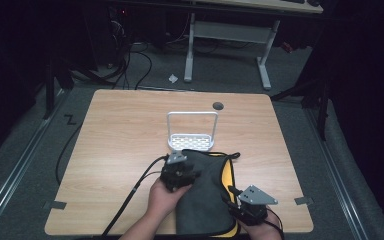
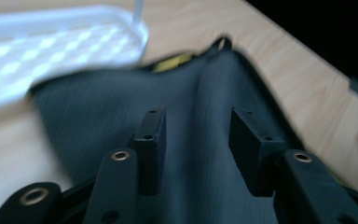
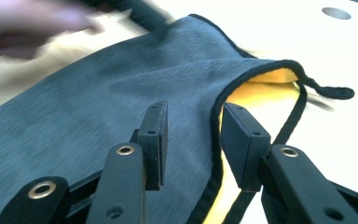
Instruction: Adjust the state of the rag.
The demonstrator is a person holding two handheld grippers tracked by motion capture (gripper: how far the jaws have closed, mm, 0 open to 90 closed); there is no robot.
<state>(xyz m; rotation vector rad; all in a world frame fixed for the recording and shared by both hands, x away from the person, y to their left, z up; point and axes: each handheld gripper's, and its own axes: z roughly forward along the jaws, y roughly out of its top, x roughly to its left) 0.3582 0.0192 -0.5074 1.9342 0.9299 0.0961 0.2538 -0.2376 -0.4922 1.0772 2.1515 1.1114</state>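
A grey cloth point(image 1: 207, 195) with black trim and a yellow underside point(image 1: 228, 175) lies folded on the wooden table point(image 1: 120, 140) near its front edge. My left gripper point(image 1: 191, 175) is at the cloth's left side, held in a hand. In the left gripper view its jaws stand open over the grey fabric point(image 2: 121, 102) with nothing pinched. My right gripper point(image 1: 234, 196) is at the cloth's right front. Its jaws are open in the right gripper view, and the trimmed edge point(image 3: 223, 93) of the cloth point(image 3: 98, 93) runs between them above the yellow layer point(image 3: 261, 86).
A white perforated rack point(image 1: 192, 141) with a tall loop handle stands just behind the cloth, and is blurred in the left gripper view point(image 2: 51, 42). A round cable hole point(image 1: 218, 105) sits at the table's far edge. Black cables trail off the front left.
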